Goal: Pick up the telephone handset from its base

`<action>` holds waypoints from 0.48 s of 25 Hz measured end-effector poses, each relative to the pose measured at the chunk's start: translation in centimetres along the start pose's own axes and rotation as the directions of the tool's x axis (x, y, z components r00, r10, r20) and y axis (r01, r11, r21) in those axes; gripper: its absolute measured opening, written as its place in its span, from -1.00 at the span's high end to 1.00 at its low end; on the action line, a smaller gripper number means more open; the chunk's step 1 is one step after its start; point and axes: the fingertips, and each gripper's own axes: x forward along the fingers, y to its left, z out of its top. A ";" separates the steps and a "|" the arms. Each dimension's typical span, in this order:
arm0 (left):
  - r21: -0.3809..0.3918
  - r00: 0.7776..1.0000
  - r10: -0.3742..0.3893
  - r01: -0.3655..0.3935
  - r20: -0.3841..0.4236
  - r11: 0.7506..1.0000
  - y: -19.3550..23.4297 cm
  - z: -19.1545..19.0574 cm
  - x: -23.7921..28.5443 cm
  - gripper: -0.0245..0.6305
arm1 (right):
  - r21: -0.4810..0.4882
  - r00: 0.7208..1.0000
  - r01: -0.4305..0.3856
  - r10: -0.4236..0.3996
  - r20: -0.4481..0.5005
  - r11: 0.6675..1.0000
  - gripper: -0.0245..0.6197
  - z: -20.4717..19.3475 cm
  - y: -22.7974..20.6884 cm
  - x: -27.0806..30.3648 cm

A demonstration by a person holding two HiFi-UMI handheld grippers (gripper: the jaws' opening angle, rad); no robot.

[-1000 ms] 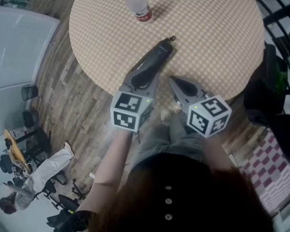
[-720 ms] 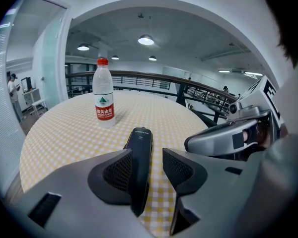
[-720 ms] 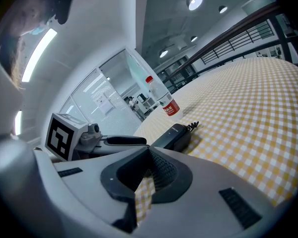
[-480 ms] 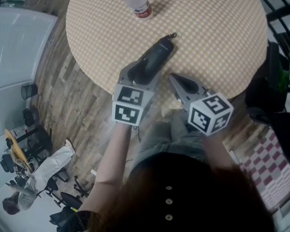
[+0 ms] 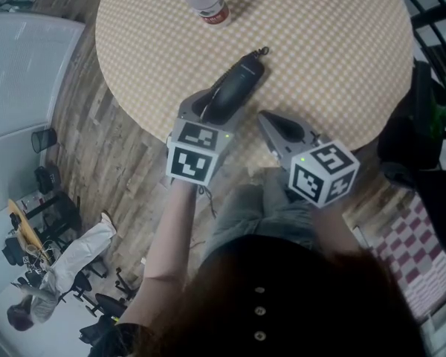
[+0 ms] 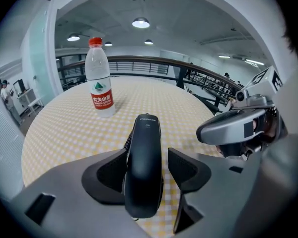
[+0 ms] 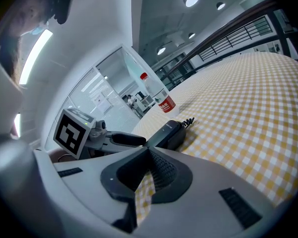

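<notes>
Checked worktop [image 5: 342,65]: left gripper [image 5: 220,104] jaws just opened, straddling handset [image 5: 240,82]; next, clamp, then lift. Right gripper [image 5: 267,123] jaws together.

On desk [image 5: 334,43]: handset [image 5: 234,89] near front edge, lying front to back; bottle [image 5: 203,2] behind it, slightly left, well apart.

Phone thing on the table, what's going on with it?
A person holds a gripper in each hand. The left gripper sits over the black handset, which lies on the round table. Its jaws have just been opening and stand apart with the handset between them, not clamped. The right gripper is shut and empty and hangs beside it. A bottle stands farther back. No phone base shows.
</notes>
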 end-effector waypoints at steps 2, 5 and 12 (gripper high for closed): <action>0.001 1.000 0.004 -0.004 -0.013 1.000 0.1 0.0 0.2 0.15 | 0.003 1.000 0.000 0.000 -0.004 1.000 0.90 -0.1 -0.2 -0.1; 0.005 1.000 0.006 -0.006 -0.023 1.000 0.3 0.2 0.5 0.15 | 0.011 1.000 0.001 -0.001 -0.005 1.000 0.90 -0.1 -0.5 -0.1; 0.018 0.998 0.007 -0.006 -0.056 1.000 0.1 0.4 1.4 0.14 | 0.037 1.000 -0.013 0.013 0.004 0.999 0.90 0.0 -1.1 -0.6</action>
